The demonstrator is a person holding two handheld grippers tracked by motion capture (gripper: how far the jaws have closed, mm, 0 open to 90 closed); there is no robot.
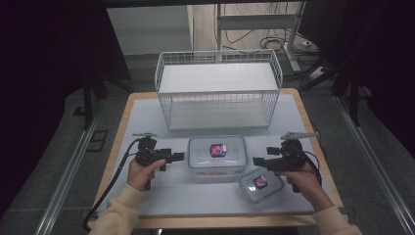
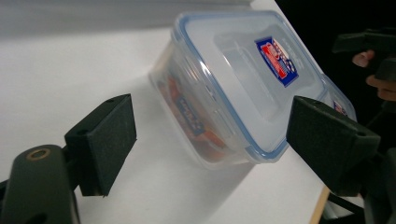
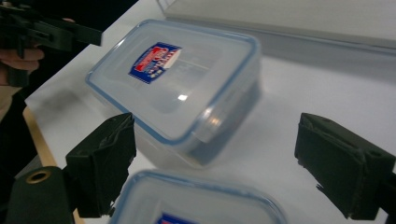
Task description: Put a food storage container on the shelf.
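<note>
Flanking large container (image 1: 217, 155), jaws wide.

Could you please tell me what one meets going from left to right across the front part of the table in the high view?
Left gripper → large lidded container → small lidded container → right gripper with the hand that holds it.

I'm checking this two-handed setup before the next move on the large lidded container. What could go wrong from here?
1. The small container lies close to the large container, right under the right gripper; a sideways approach may knock it.
2. The large container's smooth lid and rounded corners could let the fingers slip.
3. Both grippers, left gripper included, stand open and point at each other, so squeezing unevenly may slide the container toward the wire basket.
</note>
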